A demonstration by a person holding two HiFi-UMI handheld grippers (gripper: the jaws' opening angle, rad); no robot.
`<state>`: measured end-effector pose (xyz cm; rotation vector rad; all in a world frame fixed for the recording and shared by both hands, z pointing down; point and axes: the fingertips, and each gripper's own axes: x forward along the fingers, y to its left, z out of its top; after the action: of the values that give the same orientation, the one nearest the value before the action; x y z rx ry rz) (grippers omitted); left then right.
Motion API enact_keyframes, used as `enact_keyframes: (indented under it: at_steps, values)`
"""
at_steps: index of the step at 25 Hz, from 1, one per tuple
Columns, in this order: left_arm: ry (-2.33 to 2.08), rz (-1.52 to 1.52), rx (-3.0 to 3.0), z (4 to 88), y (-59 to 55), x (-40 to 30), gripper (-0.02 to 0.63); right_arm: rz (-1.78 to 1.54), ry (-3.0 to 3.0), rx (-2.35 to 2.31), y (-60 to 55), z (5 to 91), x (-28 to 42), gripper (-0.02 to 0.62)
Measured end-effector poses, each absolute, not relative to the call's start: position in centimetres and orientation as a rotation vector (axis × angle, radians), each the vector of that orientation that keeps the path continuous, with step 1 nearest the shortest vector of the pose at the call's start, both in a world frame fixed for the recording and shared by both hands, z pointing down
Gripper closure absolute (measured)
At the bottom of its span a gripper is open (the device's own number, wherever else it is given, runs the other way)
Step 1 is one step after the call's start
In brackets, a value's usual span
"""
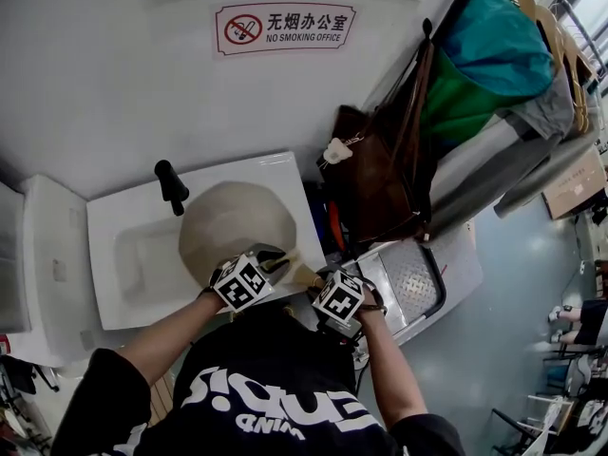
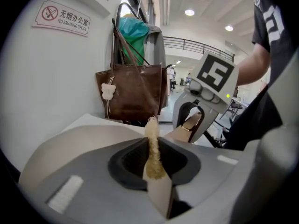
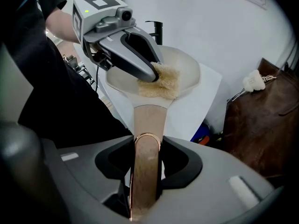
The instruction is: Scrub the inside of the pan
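Note:
A beige pan (image 1: 233,218) lies tilted over the white sink (image 1: 128,255). Its wood-coloured handle (image 3: 148,125) runs back between the jaws of my right gripper (image 3: 147,149), which is shut on it just behind the copper ring. My left gripper (image 3: 153,73) is shut on a tan scrub pad (image 3: 162,82), and the pad rests on the pan's inside (image 3: 184,62) near the handle end. In the left gripper view the scrub pad (image 2: 153,154) shows edge-on between the jaws of the left gripper (image 2: 152,146), with the right gripper (image 2: 205,94) and the pan handle (image 2: 186,130) just beyond.
A black faucet (image 1: 172,186) stands at the sink's back edge. A brown leather bag (image 1: 380,174) hangs right of the sink, under clothes on hangers (image 1: 494,65). A metal drain tray (image 1: 413,283) lies to the right. A no-smoking sign (image 1: 285,27) is on the wall.

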<state>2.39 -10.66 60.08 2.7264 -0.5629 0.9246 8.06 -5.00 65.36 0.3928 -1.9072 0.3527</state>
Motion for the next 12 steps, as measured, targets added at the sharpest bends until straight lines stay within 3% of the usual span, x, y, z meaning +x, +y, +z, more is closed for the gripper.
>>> enact_keyframes:
  at_steps: [12]
  values:
    - [-0.648,0.875,2.717,60.2,-13.5,2.9,0.552,0.376,-1.918,0.357,-5.0,64.9,8.2,0.434]
